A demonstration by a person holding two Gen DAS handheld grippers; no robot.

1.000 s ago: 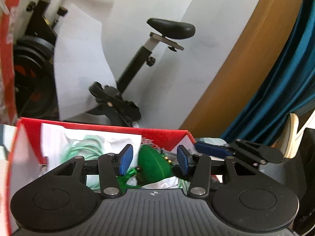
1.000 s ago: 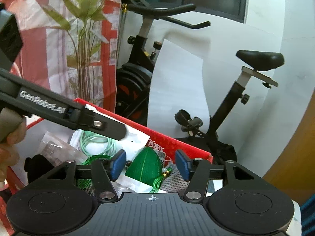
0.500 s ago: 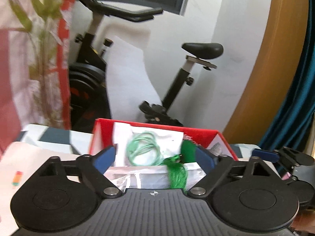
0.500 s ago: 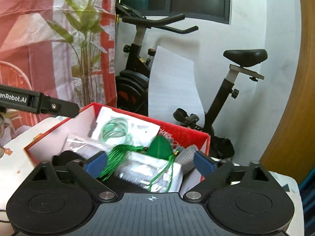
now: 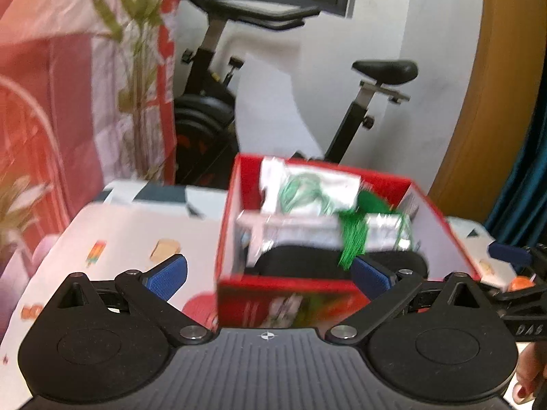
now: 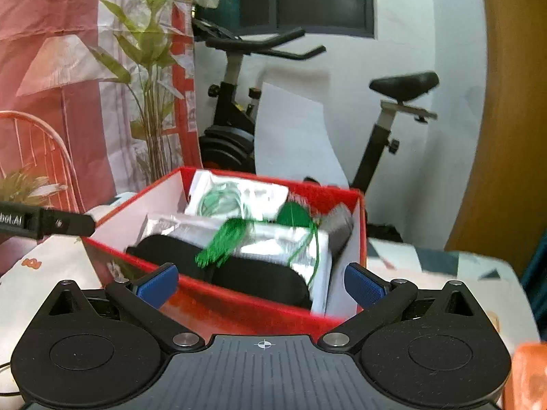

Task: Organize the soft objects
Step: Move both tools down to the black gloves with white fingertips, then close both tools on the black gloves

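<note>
A red box [image 5: 287,295] [image 6: 239,311] stands on the table and holds soft items: a green tassel [image 5: 354,242] [image 6: 225,239], a silvery packet [image 6: 280,244], a white bag with green cord [image 5: 307,191] [image 6: 236,198] and a black soft piece [image 5: 307,263] [image 6: 259,276]. My left gripper [image 5: 270,276] is open and empty, just in front of the box. My right gripper [image 6: 261,282] is open and empty, also before the box. The right gripper shows at the right edge of the left wrist view [image 5: 509,256].
The table has a white cloth with small prints [image 5: 130,239]. An exercise bike [image 6: 386,119] stands behind the box by the white wall. A plant [image 6: 150,78] and a red-white curtain are at the left. An orange thing [image 6: 526,372] lies at the lower right.
Both grippers have opened wide and pulled back from the box. The green tassel item they held between them now lies in the box.
</note>
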